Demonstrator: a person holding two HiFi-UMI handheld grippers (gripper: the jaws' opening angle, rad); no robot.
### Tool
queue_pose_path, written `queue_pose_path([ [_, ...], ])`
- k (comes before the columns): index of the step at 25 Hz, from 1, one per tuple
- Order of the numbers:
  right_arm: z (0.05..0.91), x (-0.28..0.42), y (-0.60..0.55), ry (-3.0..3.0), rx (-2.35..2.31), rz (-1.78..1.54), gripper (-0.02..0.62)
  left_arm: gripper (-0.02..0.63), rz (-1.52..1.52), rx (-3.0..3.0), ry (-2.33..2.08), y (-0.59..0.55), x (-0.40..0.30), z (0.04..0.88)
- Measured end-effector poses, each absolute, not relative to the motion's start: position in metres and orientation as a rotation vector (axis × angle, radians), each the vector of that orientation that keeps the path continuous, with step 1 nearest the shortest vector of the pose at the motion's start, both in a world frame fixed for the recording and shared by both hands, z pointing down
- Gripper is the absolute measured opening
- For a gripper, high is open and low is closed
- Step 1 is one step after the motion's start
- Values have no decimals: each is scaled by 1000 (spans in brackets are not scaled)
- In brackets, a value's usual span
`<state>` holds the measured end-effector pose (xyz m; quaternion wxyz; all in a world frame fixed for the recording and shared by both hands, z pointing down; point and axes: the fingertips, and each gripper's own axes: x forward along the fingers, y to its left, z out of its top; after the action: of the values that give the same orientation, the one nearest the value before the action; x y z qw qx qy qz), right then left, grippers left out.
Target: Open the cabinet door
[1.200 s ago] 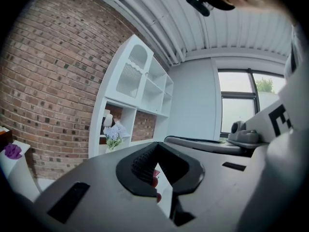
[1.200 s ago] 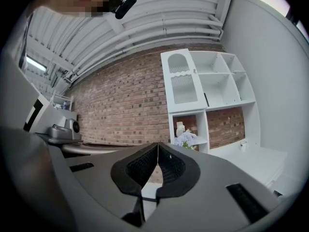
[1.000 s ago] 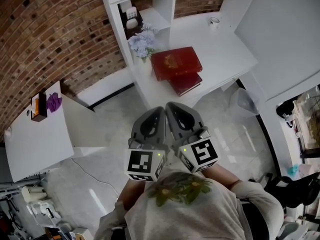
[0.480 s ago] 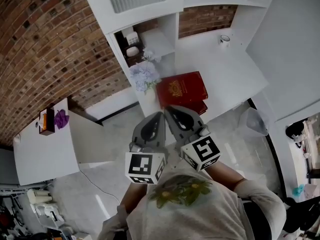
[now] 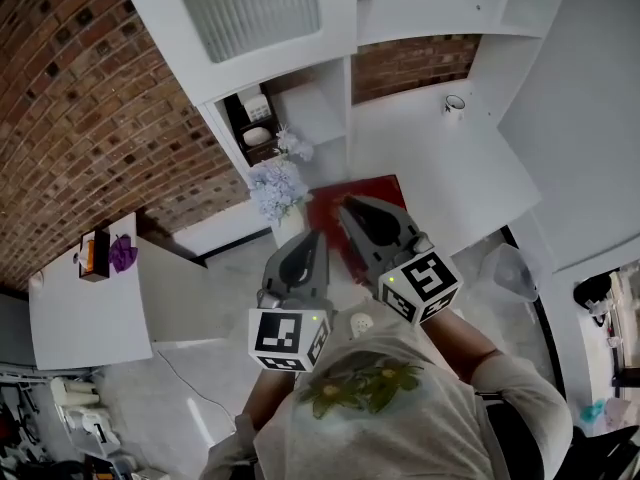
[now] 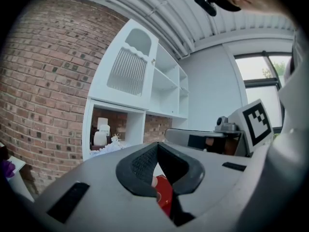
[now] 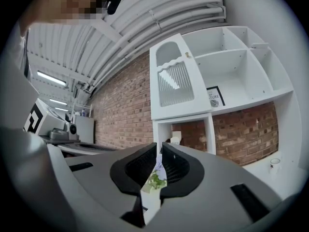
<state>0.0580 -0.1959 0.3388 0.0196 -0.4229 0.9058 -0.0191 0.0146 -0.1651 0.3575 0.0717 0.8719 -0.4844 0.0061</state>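
Holds the left gripper and the right gripper side by side and level before the chest, both clenched shut on nothing (past the tips, a red book and pale blue flowers on the white desk). Faces the cabinet door, a white panel with a ribbed pane at the upper left of the shelf unit against the brick wall, closed and well apart from both tools.

Framed print on a shelf: dark lettering, only the ending "TURE" readable. Square marker on left gripper cube, another on right gripper cube: black-and-white patterns, no letters or numbers.
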Motion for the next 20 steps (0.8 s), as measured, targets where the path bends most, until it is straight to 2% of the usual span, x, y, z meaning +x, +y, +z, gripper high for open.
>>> queue_pose_path([
  [17, 295, 78, -288, 2878, -1046, 43, 29, 10, 12, 2541, -1538, -207, 38, 371],
  [20, 293, 81, -305, 2894, -1025, 30, 91, 9, 35, 2545, -1535, -216, 41, 376],
])
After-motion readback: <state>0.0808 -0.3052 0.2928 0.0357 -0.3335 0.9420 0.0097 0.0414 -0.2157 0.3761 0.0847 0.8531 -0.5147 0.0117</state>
